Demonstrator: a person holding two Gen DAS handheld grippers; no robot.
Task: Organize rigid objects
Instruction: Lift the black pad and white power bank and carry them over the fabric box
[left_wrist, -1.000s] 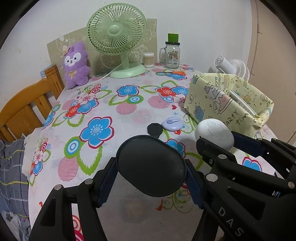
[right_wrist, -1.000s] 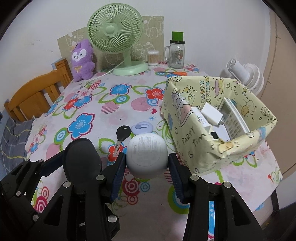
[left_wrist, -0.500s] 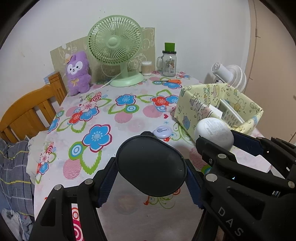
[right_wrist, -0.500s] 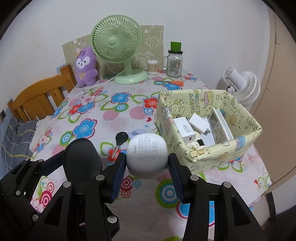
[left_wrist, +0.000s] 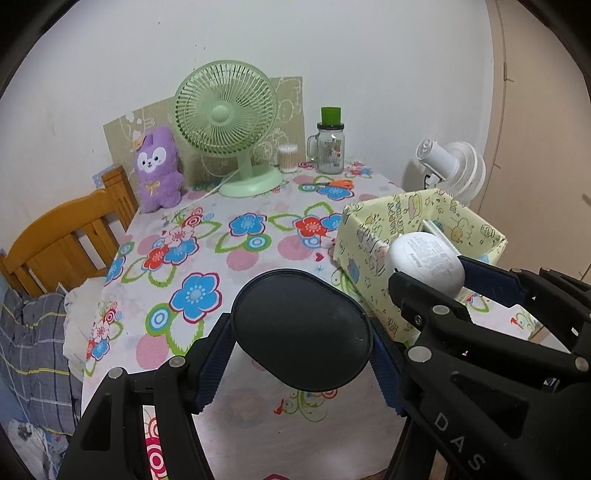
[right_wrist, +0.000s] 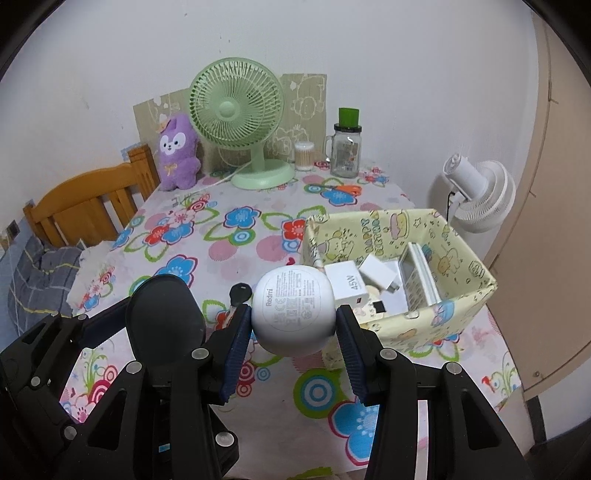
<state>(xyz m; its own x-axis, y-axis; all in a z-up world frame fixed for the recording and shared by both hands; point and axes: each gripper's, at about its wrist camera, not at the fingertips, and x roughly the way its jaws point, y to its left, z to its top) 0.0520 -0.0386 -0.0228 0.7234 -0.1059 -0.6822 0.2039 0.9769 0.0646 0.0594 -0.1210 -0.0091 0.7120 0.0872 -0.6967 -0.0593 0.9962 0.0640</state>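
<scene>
Gripping a white egg-shaped case (right_wrist: 293, 309) between its blue pads, the right gripper (right_wrist: 293, 325) is partly closed, both pads pressed on the case's sides; printed underside faces the camera (brand lettering legible, the rest too small). Case is held above the tablecloth, just beside the near-left corner of the yellow box (right_wrist: 476, 266).

Left gripper (left_wrist: 301, 341) is closed about halfway onto a black oval case (left_wrist: 301, 330), pads touching its two ends; the case is held clear of the table (left_wrist: 258, 240). The two grippers sit side by side, left one's black case visible in the right view at the left.

Inside the box: a white charger (right_wrist: 347, 282), a smaller white plug block (right_wrist: 378, 275), a white calculator-like slab (right_wrist: 419, 278) leaning against the right wall.

On the flowered cloth, a black-headed key (right_wrist: 239, 293) lies just behind the white case. Far edge: green fan (left_wrist: 231, 122), purple plush toy (left_wrist: 157, 168), glass jar (left_wrist: 330, 146) with green lid, cotton swab tub (left_wrist: 288, 158). Wooden chair (left_wrist: 70, 236) at left; white floor fan (right_wrist: 480, 192) beyond the box.
</scene>
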